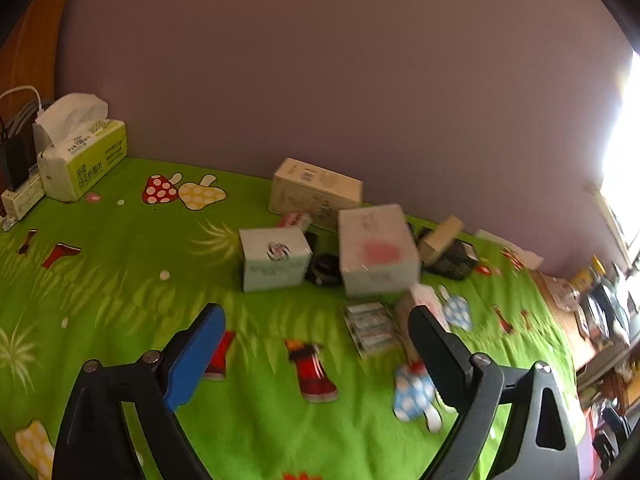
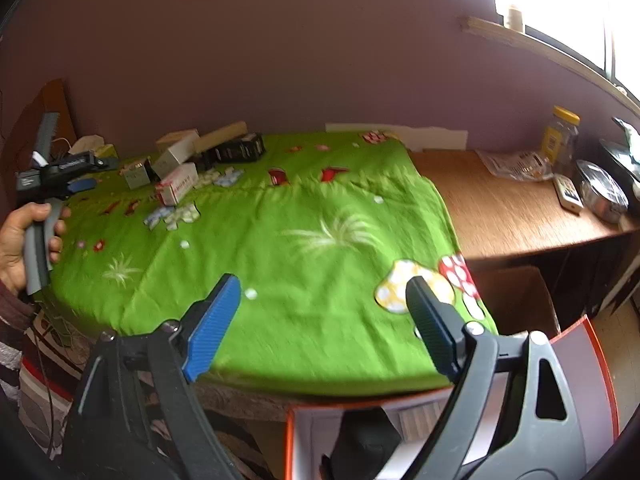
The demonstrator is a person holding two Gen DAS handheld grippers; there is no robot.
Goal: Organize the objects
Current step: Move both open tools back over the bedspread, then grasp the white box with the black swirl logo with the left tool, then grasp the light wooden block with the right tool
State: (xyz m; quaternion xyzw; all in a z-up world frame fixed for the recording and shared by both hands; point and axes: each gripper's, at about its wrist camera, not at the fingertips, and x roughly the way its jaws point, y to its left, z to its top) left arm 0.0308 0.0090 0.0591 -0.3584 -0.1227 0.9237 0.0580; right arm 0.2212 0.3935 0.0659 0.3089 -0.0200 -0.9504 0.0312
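Several small boxes lie on a green mushroom-print cloth (image 1: 120, 280). In the left wrist view a white box with a dark logo (image 1: 275, 258), a larger white box with a pink patch (image 1: 378, 250), a beige box (image 1: 316, 192) and blister packs (image 1: 370, 328) sit ahead. My left gripper (image 1: 316, 316) is open and empty, hovering short of them. My right gripper (image 2: 322, 294) is open and empty above the cloth's near edge (image 2: 320, 376). The box cluster (image 2: 176, 176) lies far left there. The left gripper (image 2: 82, 185) also shows there, held in a hand.
A tissue pack (image 1: 80, 156) and a power strip (image 1: 22, 200) stand at the far left. Bare wooden desk (image 2: 512, 208) to the right holds a jar (image 2: 560, 140), a remote (image 2: 568, 198) and bags. An orange-rimmed box (image 2: 592, 360) sits below the desk edge.
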